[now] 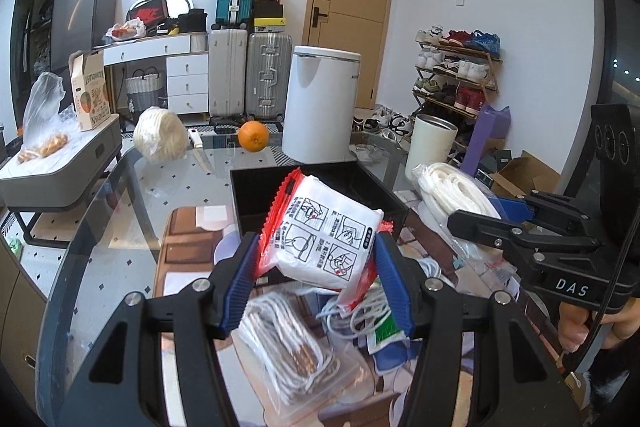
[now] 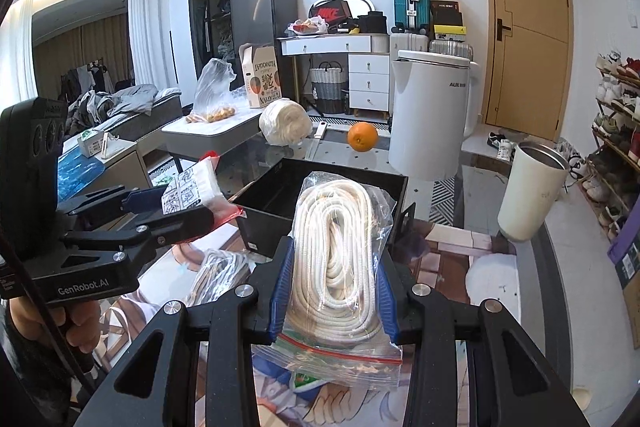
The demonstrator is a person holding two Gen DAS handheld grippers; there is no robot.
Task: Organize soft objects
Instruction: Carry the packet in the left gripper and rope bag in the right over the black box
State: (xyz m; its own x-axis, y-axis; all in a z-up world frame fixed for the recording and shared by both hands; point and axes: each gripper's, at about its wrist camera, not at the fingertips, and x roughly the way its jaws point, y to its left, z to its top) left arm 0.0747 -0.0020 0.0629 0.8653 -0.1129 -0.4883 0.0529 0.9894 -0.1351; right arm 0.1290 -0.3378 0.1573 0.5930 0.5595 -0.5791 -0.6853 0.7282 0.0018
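Observation:
My left gripper (image 1: 316,255) is shut on a white packet with red edges and printed diagrams (image 1: 324,227), held above the table just in front of the black open box (image 1: 384,195). My right gripper (image 2: 334,267) is shut on a clear zip bag of coiled white rope (image 2: 336,251), also lifted near the box (image 2: 276,199). Each gripper shows in the other's view: the right one (image 1: 480,215) with its rope bag (image 1: 452,191), the left one (image 2: 160,203) with its packet (image 2: 192,187). Another rope bag (image 1: 288,343) and a loose white cord (image 1: 360,311) lie on the table.
On the glass table (image 1: 120,211) stand a white appliance (image 1: 320,103), a cream tumbler (image 2: 528,191), an orange (image 1: 253,135), a wrapped white bundle (image 1: 160,135) and a knife (image 1: 200,151). Suitcases, a desk and a shoe rack line the back wall.

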